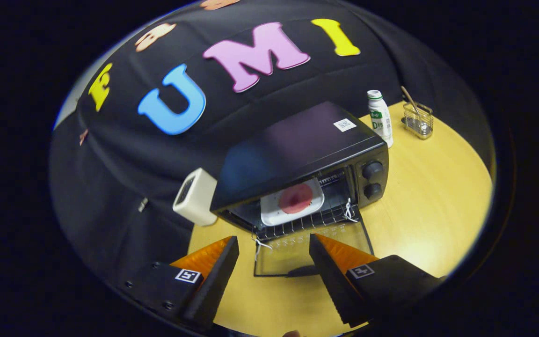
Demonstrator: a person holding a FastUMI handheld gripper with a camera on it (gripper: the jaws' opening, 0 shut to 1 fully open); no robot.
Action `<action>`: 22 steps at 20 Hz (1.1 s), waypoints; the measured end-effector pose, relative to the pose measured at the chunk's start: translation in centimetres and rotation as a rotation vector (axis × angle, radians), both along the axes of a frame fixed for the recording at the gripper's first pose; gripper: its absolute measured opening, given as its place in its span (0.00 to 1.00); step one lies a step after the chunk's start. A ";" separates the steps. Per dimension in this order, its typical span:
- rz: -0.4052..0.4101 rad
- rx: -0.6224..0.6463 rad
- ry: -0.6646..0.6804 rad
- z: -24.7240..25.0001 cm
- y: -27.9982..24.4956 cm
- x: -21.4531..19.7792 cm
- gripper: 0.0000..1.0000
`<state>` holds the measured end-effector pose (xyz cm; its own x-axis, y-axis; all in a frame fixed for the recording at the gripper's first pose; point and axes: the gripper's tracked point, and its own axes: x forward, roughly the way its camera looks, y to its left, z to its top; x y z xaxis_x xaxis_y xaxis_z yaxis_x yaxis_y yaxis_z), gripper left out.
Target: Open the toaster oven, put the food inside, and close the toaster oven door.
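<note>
Toaster oven (307, 154), black, sits just ahead of the fingers on a light wooden table (438, 210). Its glass door (311, 255) is folded down flat toward the gripper, the door's dark handle (302, 270) lying between the fingertips. Inside, on the wire rack (307, 224), a white tray (293, 202) carries a round reddish piece of food (295, 198). White string ties show at both front corners of the rack. Two black knobs (372, 180) are stacked on the oven's right face. A small white sticker with a square code (344, 124) sits on the oven top; code not legible. Gripper (274, 248): fingers spread wide, holding nothing, tips either side of the lowered door. Each finger base bears a small square marker. Left of the oven, touching its corner or nearly so, a cream-coloured boxy appliance (195, 196). Beyond the oven to the right, a white bottle (380, 117) with green cap and green label, lettering too small to read. Further right, a wire basket (418, 120) with a utensil standing in it.
</note>
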<state>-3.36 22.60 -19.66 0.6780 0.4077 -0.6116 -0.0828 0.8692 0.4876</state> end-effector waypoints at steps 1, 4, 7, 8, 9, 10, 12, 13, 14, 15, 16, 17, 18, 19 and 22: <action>0.041 -0.052 0.017 -0.9 0.3 -1.1 0.98; 0.125 -0.146 0.109 -4.0 1.6 -4.1 0.99; 0.179 -0.245 0.164 -7.6 2.1 -5.7 0.99; 0.194 -0.263 0.189 -8.8 2.4 -6.3 0.99; 0.201 -0.283 0.215 -9.8 2.5 -6.7 0.99; 0.203 -0.298 0.239 -10.8 2.6 -7.1 0.99; 0.205 -0.325 0.264 -12.5 2.8 -7.2 0.99; 0.211 -0.342 0.276 -13.4 2.9 -7.4 0.99; 0.215 -0.358 0.285 -14.2 3.0 -7.5 0.99; 0.220 -0.377 0.295 -15.0 3.0 -7.7 0.99; 0.217 -0.391 0.304 -15.8 3.1 -7.7 0.99; 0.212 -0.400 0.309 -16.4 3.1 -7.7 0.99; 0.206 -0.412 0.313 -17.0 3.1 -7.5 0.99; 0.200 -0.423 0.317 -17.4 3.1 -7.4 0.99; 0.176 -0.452 0.335 -18.7 3.0 -6.8 0.99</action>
<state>-10.13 25.65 -38.41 0.3638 0.1458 -0.9200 -0.1507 0.9839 0.0963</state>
